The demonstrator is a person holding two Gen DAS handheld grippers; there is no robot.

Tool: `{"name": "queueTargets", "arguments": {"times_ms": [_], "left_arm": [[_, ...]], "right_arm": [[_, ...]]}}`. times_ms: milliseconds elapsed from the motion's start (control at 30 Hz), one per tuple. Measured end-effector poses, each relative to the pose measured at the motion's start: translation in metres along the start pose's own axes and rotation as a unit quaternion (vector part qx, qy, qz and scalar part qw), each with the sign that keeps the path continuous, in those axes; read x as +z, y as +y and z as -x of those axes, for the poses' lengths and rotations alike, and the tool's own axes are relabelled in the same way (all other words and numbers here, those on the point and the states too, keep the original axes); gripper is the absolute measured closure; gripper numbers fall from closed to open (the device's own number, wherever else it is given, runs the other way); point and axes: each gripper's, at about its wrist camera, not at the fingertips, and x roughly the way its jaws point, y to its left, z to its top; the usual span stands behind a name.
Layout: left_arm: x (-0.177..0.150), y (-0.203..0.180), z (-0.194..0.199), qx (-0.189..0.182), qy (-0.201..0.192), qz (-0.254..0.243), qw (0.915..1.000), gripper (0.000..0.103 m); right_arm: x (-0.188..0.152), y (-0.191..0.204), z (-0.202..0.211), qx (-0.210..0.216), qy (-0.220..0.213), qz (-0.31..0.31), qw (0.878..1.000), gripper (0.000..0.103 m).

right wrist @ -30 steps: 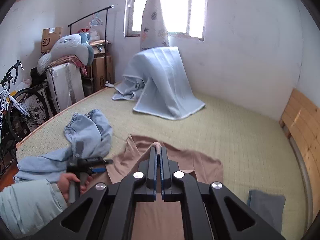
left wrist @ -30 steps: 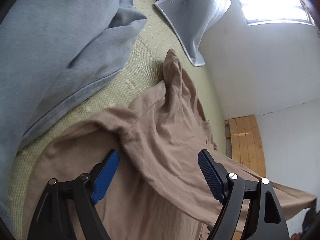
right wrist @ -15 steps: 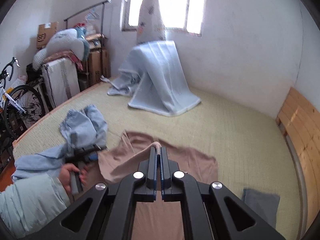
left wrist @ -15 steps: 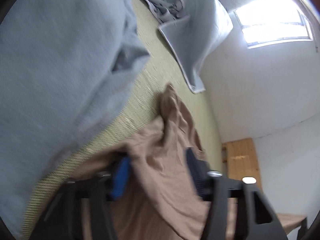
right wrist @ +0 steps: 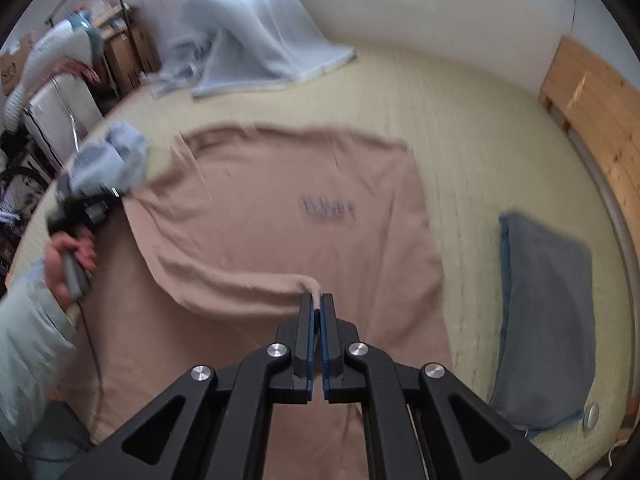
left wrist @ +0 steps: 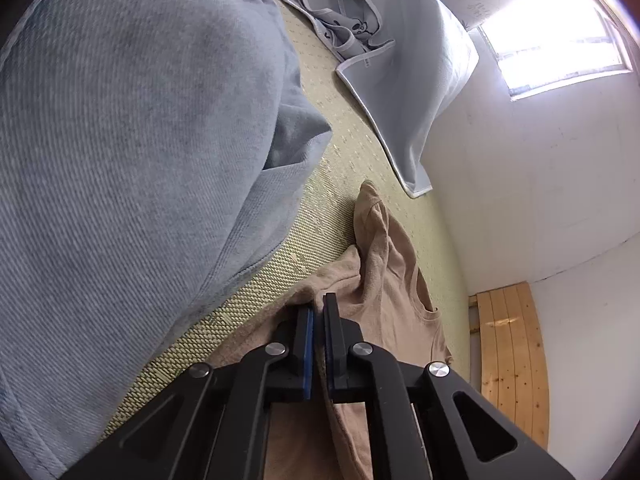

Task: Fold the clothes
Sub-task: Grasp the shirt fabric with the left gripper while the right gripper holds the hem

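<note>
Both hand-held grippers, left (left wrist: 319, 312) and right (right wrist: 316, 300), are clamped on the tan shirt (right wrist: 288, 216) spread on the bed (right wrist: 480, 120), so I'd keep even tension laying that sleeve across.

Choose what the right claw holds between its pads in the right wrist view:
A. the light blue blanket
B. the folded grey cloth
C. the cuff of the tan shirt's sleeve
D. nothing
C: the right claw is shut on the sleeve cuff of the tan shirt, and the sleeve is drawn across the body.
</note>
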Motion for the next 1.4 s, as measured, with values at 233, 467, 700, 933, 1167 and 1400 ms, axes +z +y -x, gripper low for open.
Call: {"name": "queueTargets", "arguments": {"times_ms": [233,467,700,933,1167,1400], "left_arm": [[-0.001,-0.004,0.002,0.020,-0.007,-0.021,0.9996,0.100],[-0.004,-0.004,0.002,0.046,-0.010,-0.047,0.9978,0.100],[-0.009,-0.011,0.004,0.066,-0.013,-0.075,0.9949,0.100],[-0.011,-0.010,0.005,0.074,-0.009,-0.088,0.9933,0.100],[-0.012,-0.010,0.009,0.075,-0.006,-0.098,0.9923,0.100],[-0.012,-0.009,0.010,0.074,-0.006,-0.091,0.9931,0.100]], "right_arm": [[-0.027,-0.017,-0.049,-0.032,0.080,0.005,0.996,0.099],[0.013,-0.010,-0.012,-0.054,0.039,0.028,0.997,0.059],[0.099,0.046,-0.018,-0.011,-0.023,0.071,0.997,0.055],[0.203,0.172,-0.105,0.103,-0.020,0.138,0.985,0.055],[0.257,0.265,-0.200,0.103,0.019,0.206,0.973,0.055],[0.285,0.289,-0.265,0.076,0.048,0.200,0.976,0.055]]}}
